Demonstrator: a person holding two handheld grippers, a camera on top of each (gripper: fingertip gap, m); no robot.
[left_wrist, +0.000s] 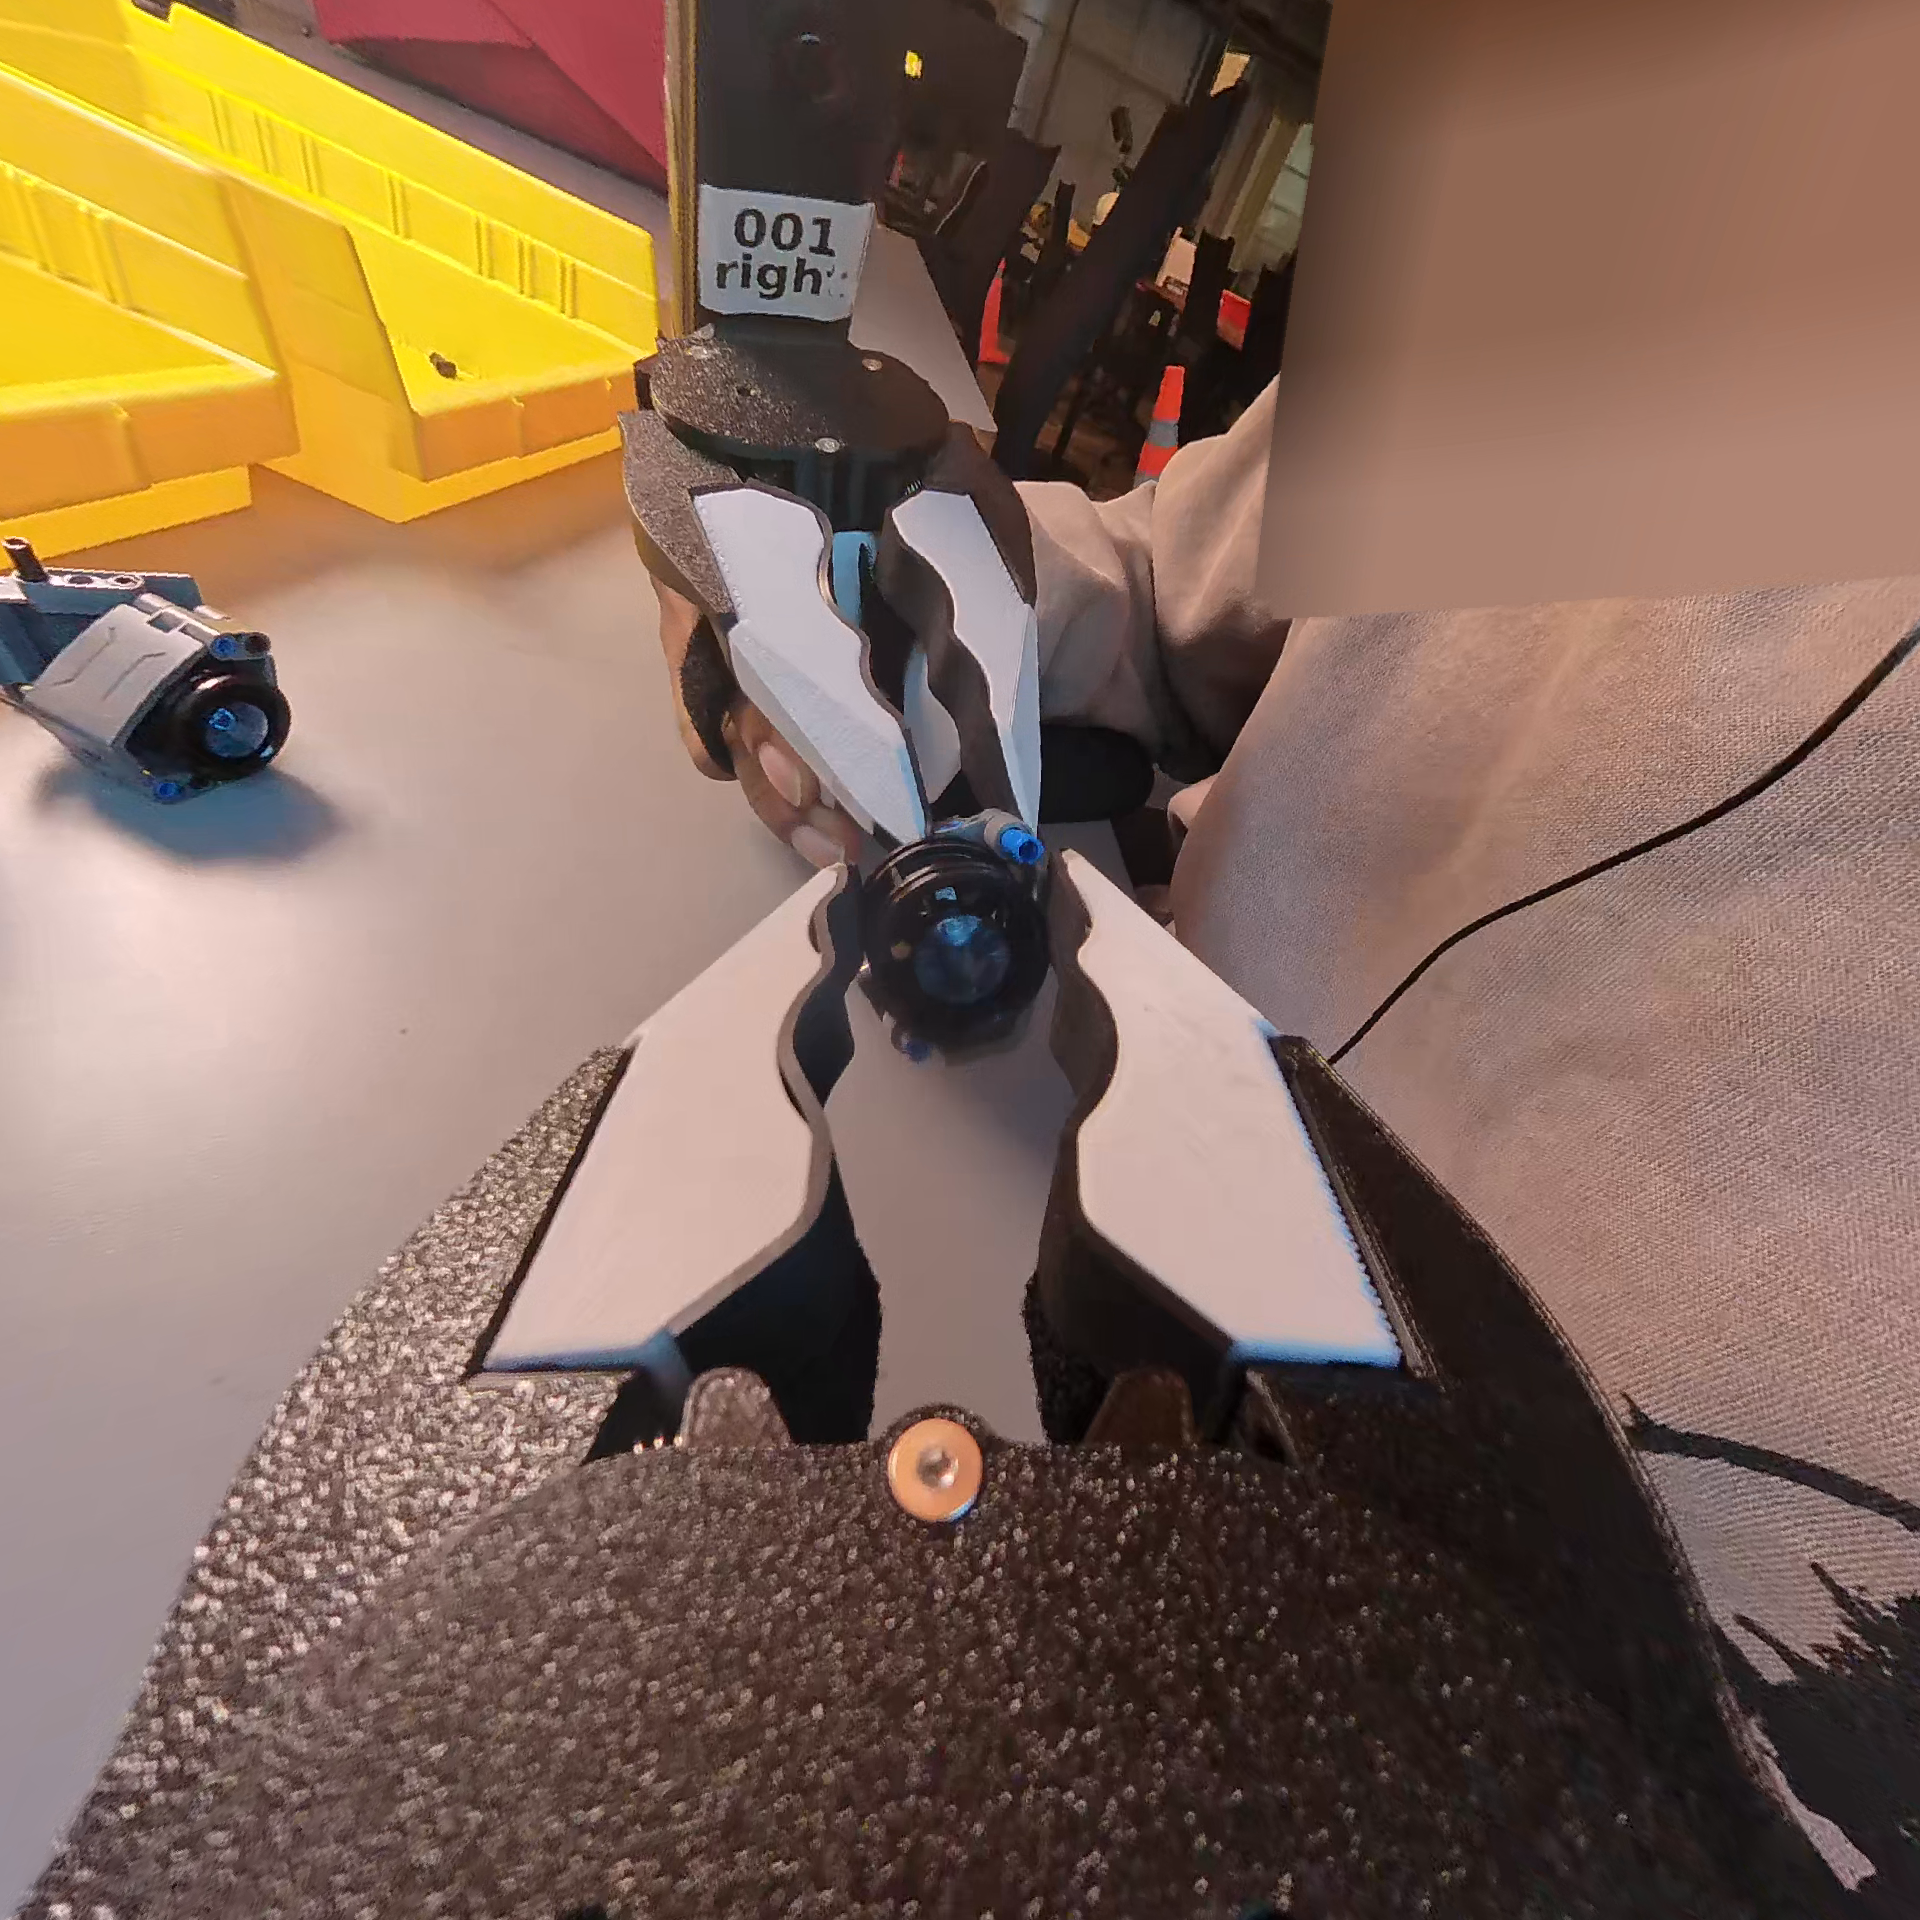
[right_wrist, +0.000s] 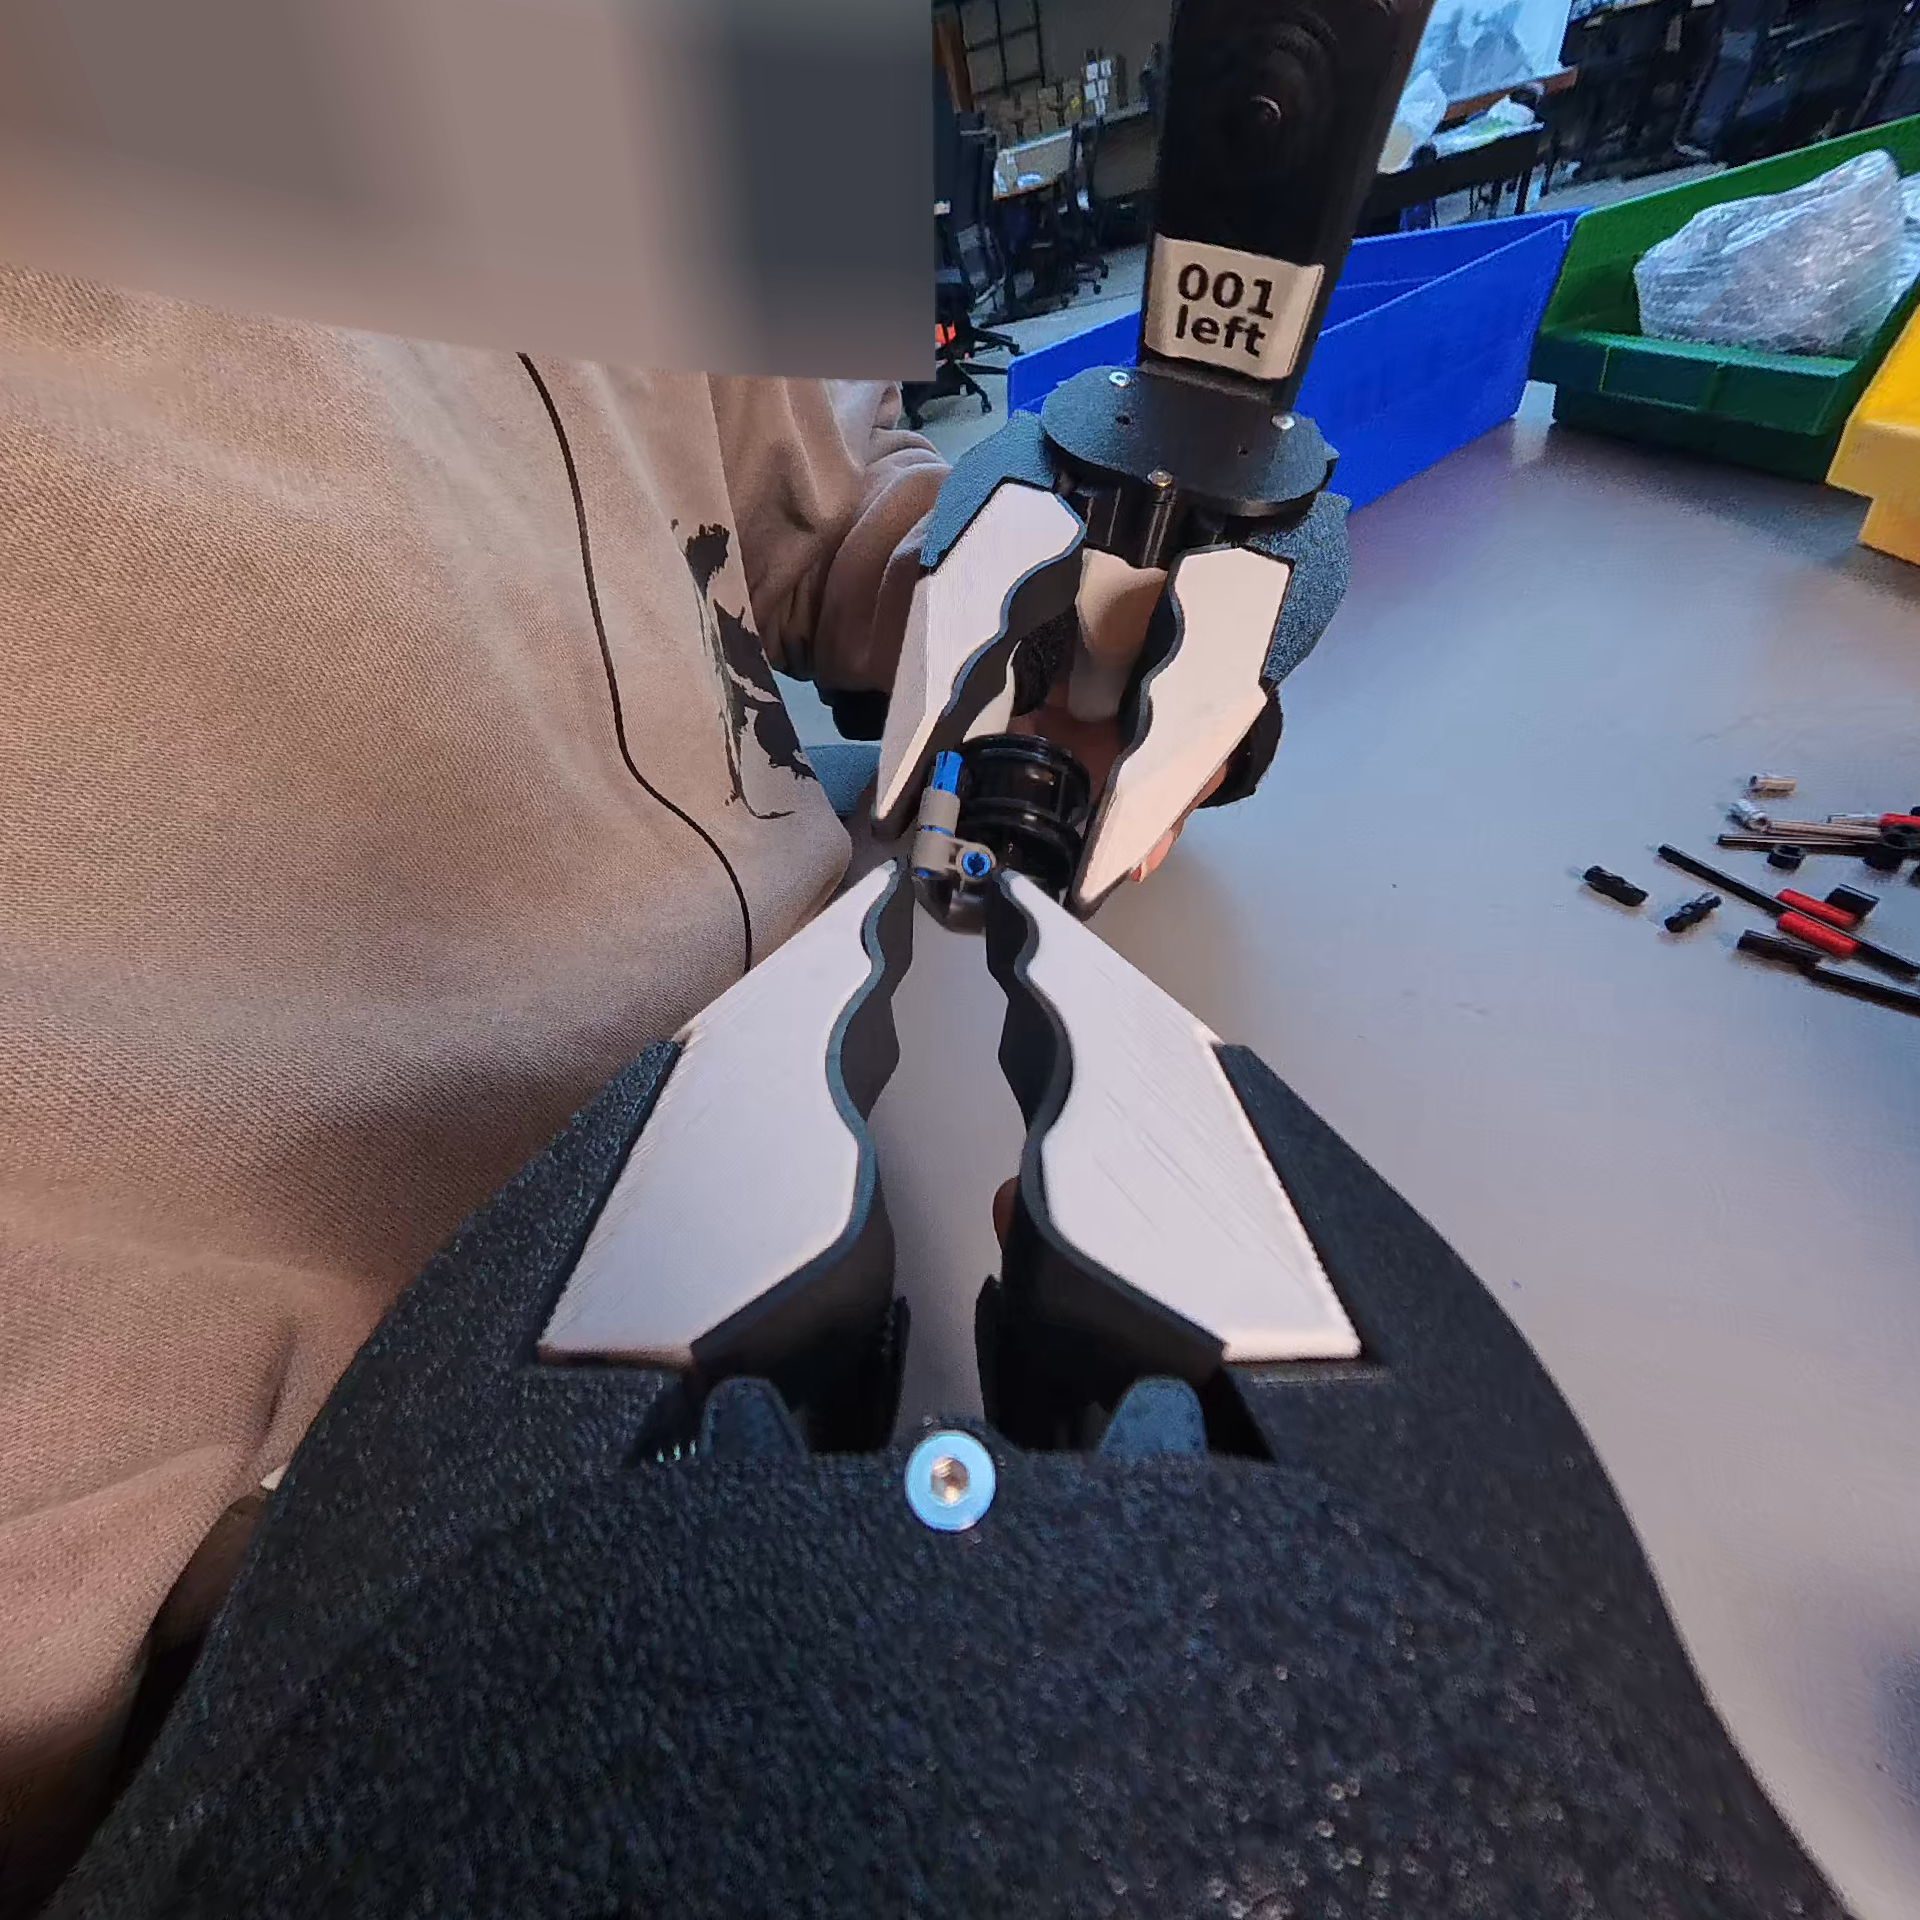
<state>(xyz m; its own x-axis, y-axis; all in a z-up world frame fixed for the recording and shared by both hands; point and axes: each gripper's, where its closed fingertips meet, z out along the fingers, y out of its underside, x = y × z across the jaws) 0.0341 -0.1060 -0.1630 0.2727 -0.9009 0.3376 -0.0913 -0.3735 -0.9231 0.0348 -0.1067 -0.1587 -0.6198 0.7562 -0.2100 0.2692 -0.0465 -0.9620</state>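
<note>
My left gripper (left_wrist: 956, 873) is shut on a small black wheel-like part (left_wrist: 956, 956) with a blue centre and holds it above the grey table (left_wrist: 312, 1039). My right gripper (right_wrist: 951, 878) faces it tip to tip. It is shut on a small grey connector with blue pins (right_wrist: 948, 847) that sits against the wheel's (right_wrist: 1023, 795) rim. In the left wrist view the right gripper (left_wrist: 971, 826) comes down from above onto the connector (left_wrist: 992, 831). In the right wrist view the left gripper (right_wrist: 987, 857) closes around the wheel. A hand shows behind each gripper.
A second grey block assembly with a black wheel (left_wrist: 145, 686) lies on the table at the left, in front of yellow bins (left_wrist: 312, 312). Blue (right_wrist: 1455, 343), green (right_wrist: 1704, 374) and yellow (right_wrist: 1891, 468) bins stand at the far right. Loose black and red pins (right_wrist: 1808, 904) lie nearby. A person's beige sweatshirt (right_wrist: 312, 727) is close by. Less than 4 cm separates the two grippers' tips.
</note>
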